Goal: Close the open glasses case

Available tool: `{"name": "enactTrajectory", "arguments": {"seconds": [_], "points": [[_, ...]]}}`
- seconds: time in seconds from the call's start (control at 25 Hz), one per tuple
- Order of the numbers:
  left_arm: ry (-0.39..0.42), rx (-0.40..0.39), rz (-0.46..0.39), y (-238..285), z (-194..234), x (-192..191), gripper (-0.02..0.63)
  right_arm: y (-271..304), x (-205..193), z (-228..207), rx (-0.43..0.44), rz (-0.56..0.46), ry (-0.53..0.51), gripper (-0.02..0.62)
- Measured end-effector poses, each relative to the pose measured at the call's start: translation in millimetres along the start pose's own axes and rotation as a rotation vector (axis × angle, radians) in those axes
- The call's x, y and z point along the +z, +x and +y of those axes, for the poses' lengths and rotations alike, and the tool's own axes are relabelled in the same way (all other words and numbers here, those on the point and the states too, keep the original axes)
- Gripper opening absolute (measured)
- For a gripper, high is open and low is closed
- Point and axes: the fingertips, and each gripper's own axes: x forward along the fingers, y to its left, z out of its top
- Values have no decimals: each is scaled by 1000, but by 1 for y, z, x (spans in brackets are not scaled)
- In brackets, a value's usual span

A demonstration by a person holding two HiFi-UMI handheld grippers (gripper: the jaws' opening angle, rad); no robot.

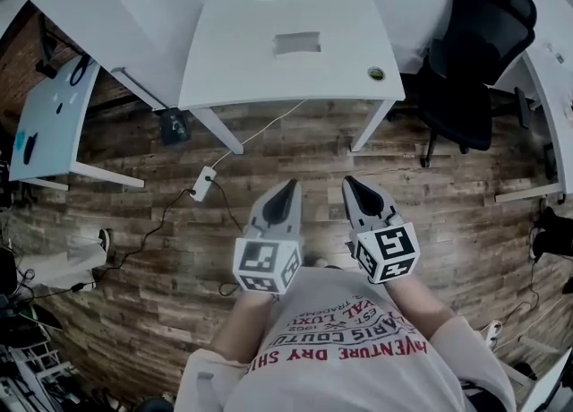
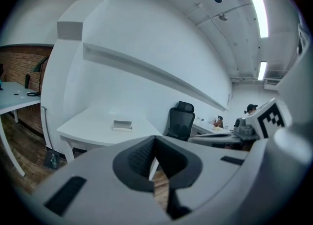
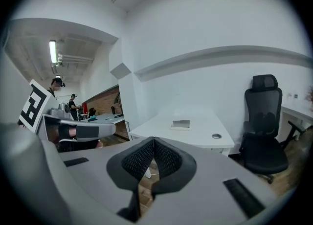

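Note:
An open glasses case (image 1: 297, 43) lies near the middle of a white table (image 1: 224, 70), pale and boxy with its lid up. The same case (image 2: 122, 125) shows small and far off in the left gripper view, and the case (image 3: 181, 124) again in the right gripper view. Both grippers are held over the wooden floor, well short of the table. My left gripper (image 1: 288, 188) is shut with nothing in it, jaw tips meeting at the left gripper (image 2: 155, 138). My right gripper (image 1: 348, 183) is also shut and empty, pads pressed together at the right gripper (image 3: 153, 139).
A black office chair (image 1: 473, 52) stands right of the table. A small round item (image 1: 376, 72) sits at the table's right corner. A power strip and cable (image 1: 203, 182) lie on the floor ahead. Another white desk (image 1: 45, 124) is at the left.

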Motion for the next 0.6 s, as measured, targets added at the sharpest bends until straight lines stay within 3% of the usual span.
{"name": "enactTrajectory", "arguments": {"seconds": [0.24, 0.6], "points": [[21, -35, -4, 72, 42, 20, 5, 68, 27, -36, -15, -35, 36, 12], [39, -88, -12, 214, 139, 87, 5, 213, 80, -103, -95, -12, 43, 12]]}}
